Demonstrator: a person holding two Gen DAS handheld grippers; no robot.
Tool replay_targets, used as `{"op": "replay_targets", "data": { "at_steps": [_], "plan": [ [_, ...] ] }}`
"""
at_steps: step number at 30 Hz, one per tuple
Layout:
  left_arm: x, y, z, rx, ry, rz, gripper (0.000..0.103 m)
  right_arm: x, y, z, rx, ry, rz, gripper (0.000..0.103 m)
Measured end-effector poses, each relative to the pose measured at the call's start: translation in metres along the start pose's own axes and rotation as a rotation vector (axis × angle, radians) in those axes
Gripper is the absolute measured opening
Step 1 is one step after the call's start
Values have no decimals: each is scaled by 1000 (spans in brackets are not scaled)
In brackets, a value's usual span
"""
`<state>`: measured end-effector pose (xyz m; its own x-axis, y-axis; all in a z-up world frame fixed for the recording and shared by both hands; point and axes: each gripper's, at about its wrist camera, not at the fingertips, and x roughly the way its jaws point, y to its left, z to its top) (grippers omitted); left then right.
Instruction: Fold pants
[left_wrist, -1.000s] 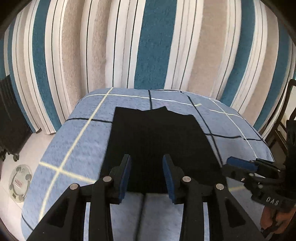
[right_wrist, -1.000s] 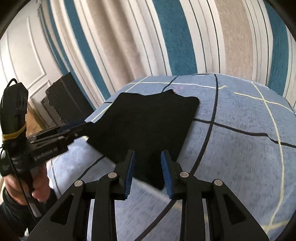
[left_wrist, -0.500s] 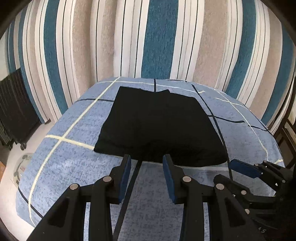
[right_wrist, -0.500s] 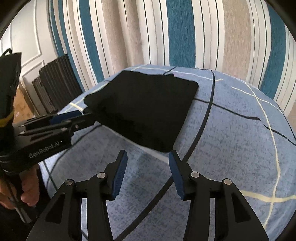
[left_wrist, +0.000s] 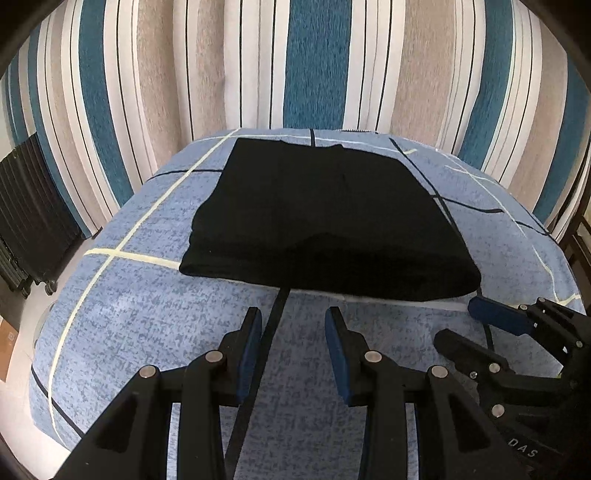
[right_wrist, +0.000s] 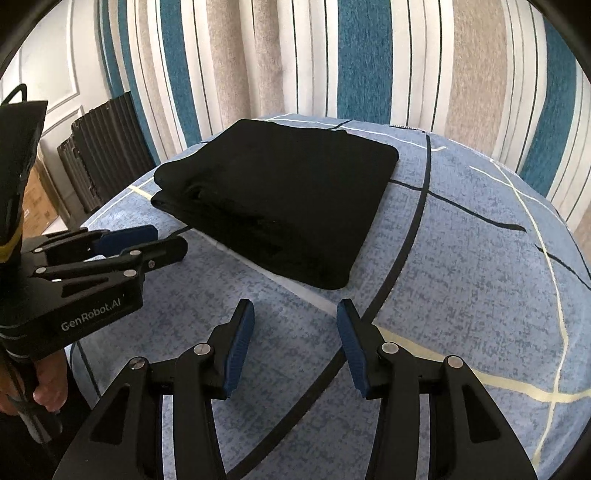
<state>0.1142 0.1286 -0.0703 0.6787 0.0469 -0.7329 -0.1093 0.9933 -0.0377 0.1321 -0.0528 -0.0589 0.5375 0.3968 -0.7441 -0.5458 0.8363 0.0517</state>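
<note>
The black pants (left_wrist: 325, 221) lie folded into a flat rectangle on the blue bed cover (left_wrist: 147, 332), and show in the right wrist view (right_wrist: 280, 199) too. My left gripper (left_wrist: 293, 332) is open and empty, hovering short of the fold's near edge. My right gripper (right_wrist: 295, 325) is open and empty, just before the fold's near right corner. Each gripper shows in the other's view: the right one at the lower right (left_wrist: 491, 325), the left one at the left (right_wrist: 147, 243).
A striped curtain (left_wrist: 317, 62) hangs behind the bed. A black ribbed panel stack (right_wrist: 103, 147) stands on the floor at the left, with cardboard boxes (right_wrist: 37, 203) beside it. The bed edge drops off at the left and the front.
Both grippers have pulled back from the pants and away from the bed surface. The right gripper's jaws have widened. The pants lie released and folded.
</note>
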Motion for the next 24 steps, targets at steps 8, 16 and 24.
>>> {"op": "replay_targets", "data": {
  "at_steps": [8,16,24],
  "plan": [
    [6,-4,-3,27,7,28,39,2,-2,-2,7,-2,10,48],
    [8,-6,-5,31,5,31,44,2,-3,-3,13,-3,19,49],
    [9,-5,-5,27,4,34,48,2,-3,-3,14,-5,22,49]
  ]
}}
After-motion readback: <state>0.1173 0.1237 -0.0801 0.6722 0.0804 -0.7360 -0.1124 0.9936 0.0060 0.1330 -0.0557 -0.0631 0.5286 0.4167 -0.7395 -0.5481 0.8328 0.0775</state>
